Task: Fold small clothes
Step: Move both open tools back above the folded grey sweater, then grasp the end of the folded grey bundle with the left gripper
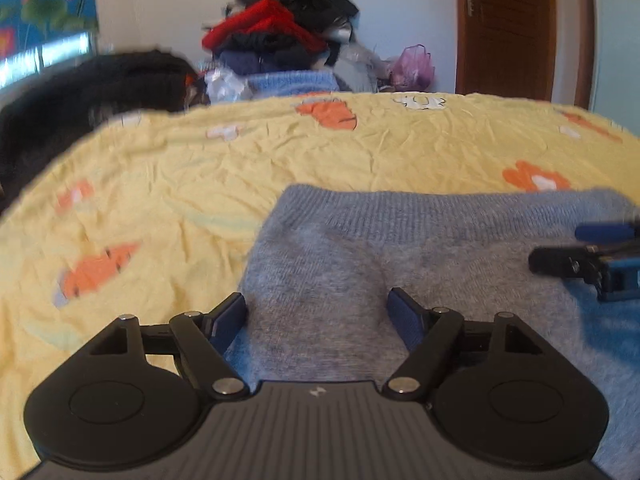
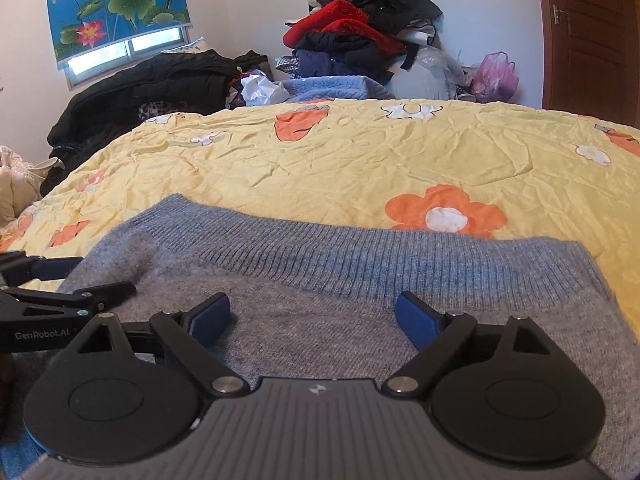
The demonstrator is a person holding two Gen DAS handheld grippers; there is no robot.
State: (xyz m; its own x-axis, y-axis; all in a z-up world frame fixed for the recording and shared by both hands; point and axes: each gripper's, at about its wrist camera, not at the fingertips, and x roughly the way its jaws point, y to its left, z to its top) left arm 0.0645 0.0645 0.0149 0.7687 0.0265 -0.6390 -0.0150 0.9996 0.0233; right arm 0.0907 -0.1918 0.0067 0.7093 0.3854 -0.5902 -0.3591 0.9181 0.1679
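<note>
- Bedroom scene: a bed (image 2: 360, 160) with a yellow flowered cover fills both views, a clothes pile (image 2: 360, 28) sits against the far wall, dark garments lie on the left, and a wooden door (image 1: 508, 28) stands at the right.
- On the near part of the bed lies the sweater (image 2: 320, 272), grey-blue knit, spread flat with its ribbed band along the far edge.
- Left gripper (image 1: 318, 316): fingers spread wide, nothing pinched; it hangs over the sweater's left part, with knit showing between the pads and no pad pressing it.
- Right gripper (image 2: 312, 318): fingers likewise spread and empty, above the sweater's middle to right part, just short of the ribbed band.
- Each gripper shows at the edge of the other's view, so the two sit side by side over the garment, near each other.
- Progress, as I judge it: the ribbed band lying across the body suggests at least one fold is already laid, though how many layers are under it cannot be told.
- Left to do: probably another fold to make a compact bundle, then setting it aside; whether the pile holds more small clothes to fold cannot be told.
</note>
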